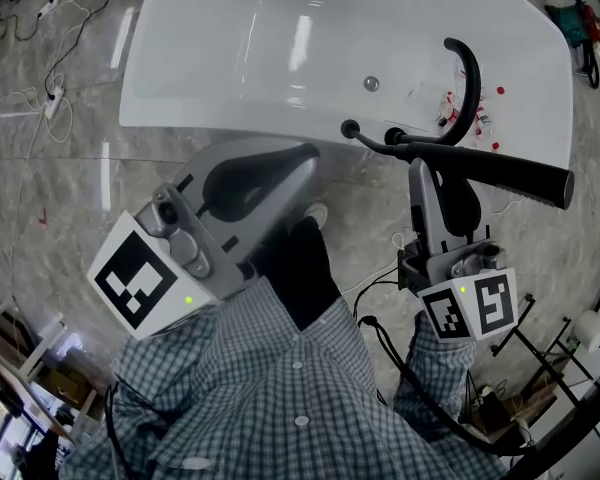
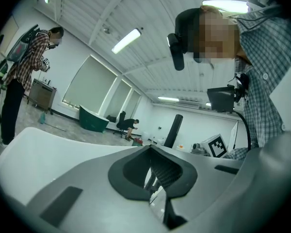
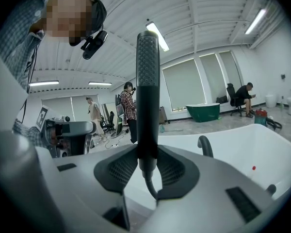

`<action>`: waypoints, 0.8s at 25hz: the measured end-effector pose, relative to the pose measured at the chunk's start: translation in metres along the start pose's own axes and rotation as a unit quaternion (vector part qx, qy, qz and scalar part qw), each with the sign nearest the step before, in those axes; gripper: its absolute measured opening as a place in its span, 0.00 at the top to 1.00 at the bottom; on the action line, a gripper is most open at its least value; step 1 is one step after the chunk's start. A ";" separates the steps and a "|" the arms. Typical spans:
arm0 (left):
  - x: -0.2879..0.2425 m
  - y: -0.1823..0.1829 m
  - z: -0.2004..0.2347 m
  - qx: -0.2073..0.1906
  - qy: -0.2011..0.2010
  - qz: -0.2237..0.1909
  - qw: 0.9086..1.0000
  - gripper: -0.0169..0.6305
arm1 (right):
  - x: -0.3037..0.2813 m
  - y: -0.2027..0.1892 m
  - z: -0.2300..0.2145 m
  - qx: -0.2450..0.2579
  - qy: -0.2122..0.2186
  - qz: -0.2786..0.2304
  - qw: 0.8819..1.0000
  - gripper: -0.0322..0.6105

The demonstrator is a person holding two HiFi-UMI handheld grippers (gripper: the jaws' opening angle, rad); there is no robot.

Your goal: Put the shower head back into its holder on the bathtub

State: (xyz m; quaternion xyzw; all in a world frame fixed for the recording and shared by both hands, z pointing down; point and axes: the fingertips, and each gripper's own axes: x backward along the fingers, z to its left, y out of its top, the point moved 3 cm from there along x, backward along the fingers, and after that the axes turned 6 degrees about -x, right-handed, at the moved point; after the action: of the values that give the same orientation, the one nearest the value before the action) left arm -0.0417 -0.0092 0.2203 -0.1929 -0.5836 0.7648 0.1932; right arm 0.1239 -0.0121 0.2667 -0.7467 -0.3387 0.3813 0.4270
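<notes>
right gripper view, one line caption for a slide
Right gripper clamped on the black shower head handle, white bathtub behind.

Bathtub ahead, both claws before its near rim.
The bathtub [image 1: 280,28] is set on the floor [image 1: 60,188], with the spout [image 1: 468,73] mounted on its near rim, to the right. The shower head [image 1: 510,173] is held crosswise in the right claw [image 1: 420,168], and the left claw [image 1: 305,158] is placed to its left.

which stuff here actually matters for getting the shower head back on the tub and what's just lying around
For the job:
- shower head, held by the right gripper
- its hose
- bathtub

Just lying about:
- black spout
- small red and white bits in the tub
- cables on the floor
- left gripper, empty
</notes>
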 end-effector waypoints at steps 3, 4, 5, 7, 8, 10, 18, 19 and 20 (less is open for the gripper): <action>-0.005 -0.006 0.001 0.001 0.006 0.008 1.000 0.96 | 0.000 -0.005 -0.006 -0.005 -0.001 0.004 1.000 0.76; -0.007 -0.009 0.002 0.003 0.008 0.009 1.000 0.96 | 0.000 -0.008 -0.008 -0.008 -0.002 0.005 1.000 0.76; -0.008 -0.012 0.002 0.005 0.009 0.009 1.000 0.96 | 0.000 -0.010 -0.010 -0.010 -0.002 0.005 1.000 0.76; -0.010 -0.017 0.004 0.008 0.009 0.008 1.000 0.96 | -0.002 -0.014 -0.014 -0.014 -0.003 0.005 1.000 0.76; -0.011 -0.019 0.005 0.009 0.009 0.008 1.000 0.96 | -0.003 -0.017 -0.015 -0.016 -0.004 0.005 1.000 0.76; -0.011 -0.023 0.010 0.010 0.007 0.009 1.000 0.96 | -0.010 -0.022 -0.016 -0.020 -0.006 0.006 1.000 0.76; -0.019 -0.053 0.041 0.016 0.010 0.013 1.000 0.96 | -0.047 -0.052 -0.034 -0.019 -0.004 0.017 1.000 0.76; -0.022 -0.061 0.049 0.019 0.014 0.014 1.000 0.96 | -0.056 -0.058 -0.040 -0.022 -0.003 0.019 1.000 0.76; -0.024 -0.067 0.055 0.022 0.019 0.014 0.999 0.96 | -0.063 -0.064 -0.045 -0.025 -0.002 0.021 0.999 0.76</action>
State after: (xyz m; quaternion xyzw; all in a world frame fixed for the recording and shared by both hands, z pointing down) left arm -0.0452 -0.0506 0.3005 -0.2114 -0.5602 0.7762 0.1977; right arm 0.1211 -0.0553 0.3569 -0.7631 -0.3338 0.3832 0.3992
